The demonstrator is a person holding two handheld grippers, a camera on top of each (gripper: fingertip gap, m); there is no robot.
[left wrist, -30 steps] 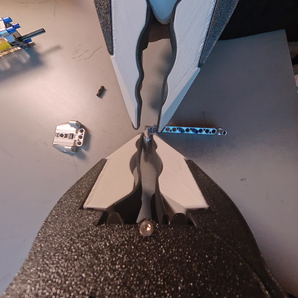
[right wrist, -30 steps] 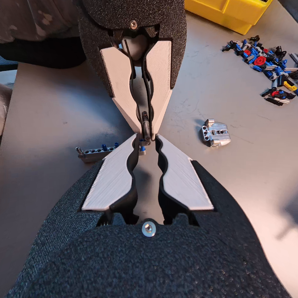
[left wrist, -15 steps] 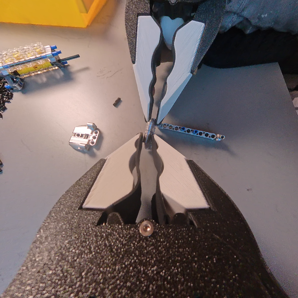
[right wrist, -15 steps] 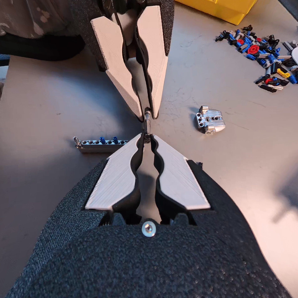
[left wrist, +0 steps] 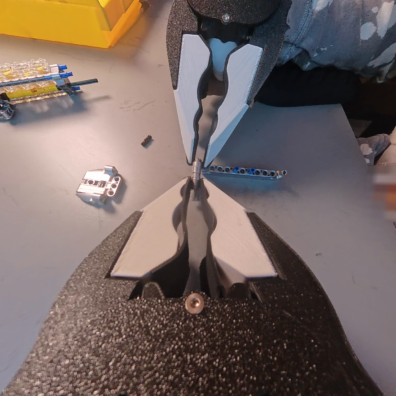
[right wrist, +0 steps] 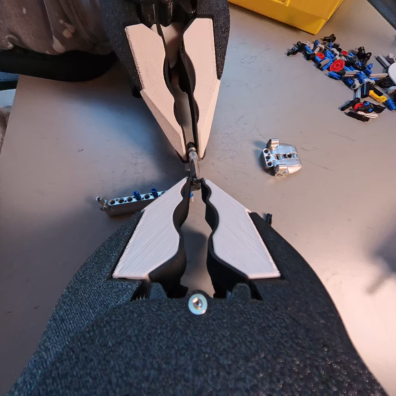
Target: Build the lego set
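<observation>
My left gripper (left wrist: pixel 196 182) is shut on one end of a small grey connector piece (left wrist: pixel 196 170), held above the grey table (left wrist: pixel 300 214). My right gripper (right wrist: pixel 195 182) faces it tip to tip and is shut on the other end of the same piece (right wrist: pixel 194 169). A long grey beam with holes and blue pins (left wrist: pixel 246 172) lies just past the fingertips. In the right wrist view the beam (right wrist: pixel 128 202) runs behind my right gripper's left finger, so I cannot tell whether it joins the held piece.
A silver panel piece (left wrist: pixel 98 187) and a small black pin (left wrist: pixel 146 141) lie on the table. A yellow bin (left wrist: pixel 64 19) and a clear-and-yellow brick assembly (left wrist: pixel 32 81) stand farther off. A pile of small parts (right wrist: pixel 353 70) lies far right. A person's sleeve (left wrist: pixel 342 32) is behind. Only a small space, under 4 cm, lies between the two pairs of fingers. From the right gripper's tips to the small black pin (left wrist: pixel 146 141) is close to 7 cm.
My right gripper's jaws have narrowed onto the small grey piece. Both grippers have risen from the table with the piece held between them, so more of the table shows.
</observation>
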